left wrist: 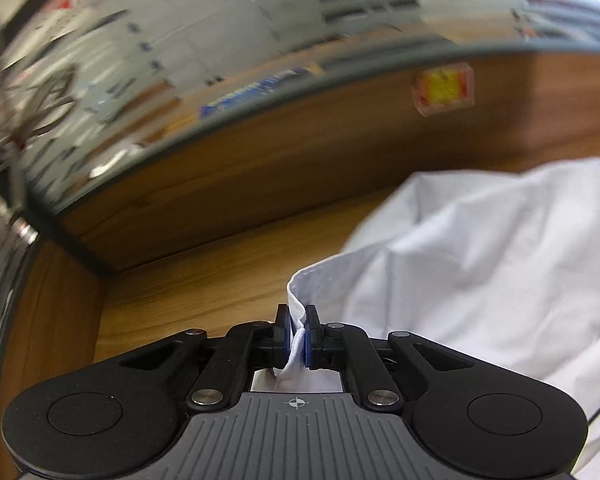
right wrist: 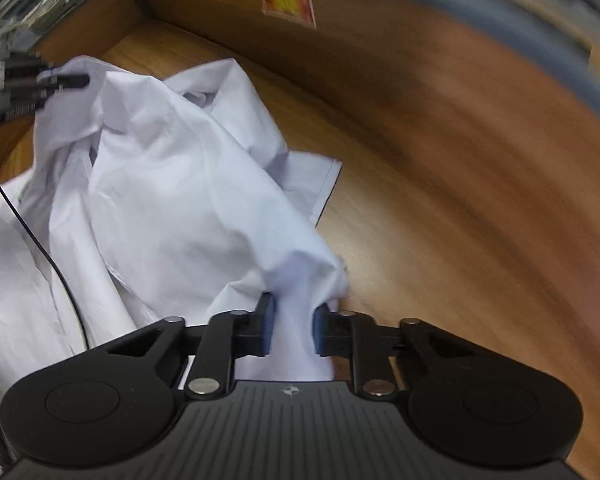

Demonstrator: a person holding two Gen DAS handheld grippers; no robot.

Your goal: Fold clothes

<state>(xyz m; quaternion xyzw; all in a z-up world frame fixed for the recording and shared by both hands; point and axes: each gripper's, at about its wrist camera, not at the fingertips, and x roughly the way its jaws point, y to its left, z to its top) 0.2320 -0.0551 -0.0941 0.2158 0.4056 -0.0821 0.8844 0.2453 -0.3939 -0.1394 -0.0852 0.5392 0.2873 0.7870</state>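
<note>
A white shirt (right wrist: 172, 184) lies crumpled on the wooden table (right wrist: 440, 240). My left gripper (left wrist: 298, 332) is shut on a hemmed edge of the shirt (left wrist: 480, 256), which spreads to its right. My right gripper (right wrist: 293, 330) has a thick bunch of the shirt between its blue pads (right wrist: 266, 328), with the jaws a little apart around the cloth. The left gripper also shows in the right wrist view (right wrist: 66, 80) at the far left, gripping the shirt's far edge.
A wooden back panel (left wrist: 340, 128) rises behind the table, with a red and yellow sticker (left wrist: 444, 88) on it. A side panel (left wrist: 48, 320) closes the left. A thin black cable (right wrist: 44, 252) runs over the shirt. Both views are motion blurred.
</note>
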